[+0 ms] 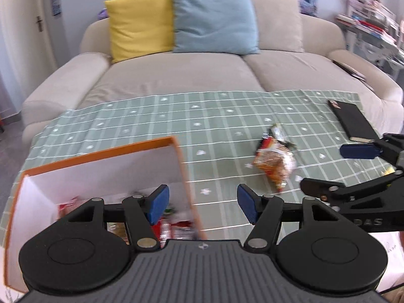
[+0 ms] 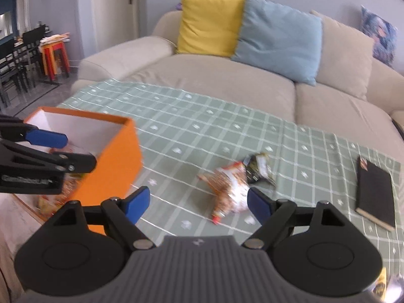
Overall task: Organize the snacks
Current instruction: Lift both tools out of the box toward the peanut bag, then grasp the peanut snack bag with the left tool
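Snack packets seen on a green checked counter before a beige sofa.
Both left tongs (image 1: 202, 203) and right tongs (image 2: 199, 203) are held spread, empty; a crumpled snack packet (image 2: 231, 188) lies right of the orange box (image 2: 115, 161).

Left gripper (image 1: 200, 203): mine, jaws spread wide with nothing between the blue pads, hanging over the right wall of the orange box (image 1: 181, 166).
Right gripper (image 2: 198, 203): mine too, jaws equally wide and empty, held well right of that box and lower than the left.
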Available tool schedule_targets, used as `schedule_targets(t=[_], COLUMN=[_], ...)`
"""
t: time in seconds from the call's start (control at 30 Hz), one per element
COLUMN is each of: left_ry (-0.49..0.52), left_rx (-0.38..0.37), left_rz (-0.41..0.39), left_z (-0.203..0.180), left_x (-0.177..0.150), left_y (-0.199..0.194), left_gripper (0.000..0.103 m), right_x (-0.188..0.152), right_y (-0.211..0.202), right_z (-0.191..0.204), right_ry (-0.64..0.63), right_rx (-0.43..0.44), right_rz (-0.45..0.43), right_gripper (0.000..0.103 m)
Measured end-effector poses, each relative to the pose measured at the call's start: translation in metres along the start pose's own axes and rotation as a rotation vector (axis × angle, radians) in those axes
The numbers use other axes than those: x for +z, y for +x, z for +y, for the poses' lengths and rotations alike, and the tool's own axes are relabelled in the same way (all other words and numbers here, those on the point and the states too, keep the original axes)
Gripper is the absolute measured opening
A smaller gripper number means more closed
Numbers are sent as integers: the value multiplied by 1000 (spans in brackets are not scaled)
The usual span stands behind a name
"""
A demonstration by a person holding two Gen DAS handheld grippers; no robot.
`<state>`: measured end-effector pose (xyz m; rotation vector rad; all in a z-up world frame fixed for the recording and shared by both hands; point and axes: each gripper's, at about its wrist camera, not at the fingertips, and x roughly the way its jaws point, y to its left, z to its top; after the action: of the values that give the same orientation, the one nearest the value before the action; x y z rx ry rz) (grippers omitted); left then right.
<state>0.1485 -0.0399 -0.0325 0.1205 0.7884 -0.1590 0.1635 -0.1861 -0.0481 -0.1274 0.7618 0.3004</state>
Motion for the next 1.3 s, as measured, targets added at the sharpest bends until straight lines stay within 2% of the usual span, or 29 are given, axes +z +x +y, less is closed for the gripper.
schedule_targets(t=[0.23, 0.43, 0.6, 0.87, 1.03, 1.13, 1.3], left_ry=[45, 62, 38, 15, -23, -49, -94], left_rx=[-61, -100, -139, -175, -200, -209, -196], left_rz=[13, 9, 9, 35, 58, 69, 76], left_z=[-35, -52, -60, -73, -78, -81, -82], left_x=[4, 9, 14, 19, 20, 19, 20], left_y=[16, 31, 50, 83, 103, 113, 127], left_gripper=[74, 78, 82, 83, 83, 83, 87], right_x=[-24, -26, -30, -41, -47, -49, -49], right_y=[9, 22, 34, 64, 75, 81, 86], right_z=[-37, -59, -76, -106, -118, -121, -125], right_ry=[99, 168, 216, 300, 333, 320, 349], right_rx=[-33, -69, -81, -158, -200, -244, -204], right_rz=[14, 6, 42, 110, 115, 114, 101], right_gripper=[82, 82, 82, 82, 76, 67, 63])
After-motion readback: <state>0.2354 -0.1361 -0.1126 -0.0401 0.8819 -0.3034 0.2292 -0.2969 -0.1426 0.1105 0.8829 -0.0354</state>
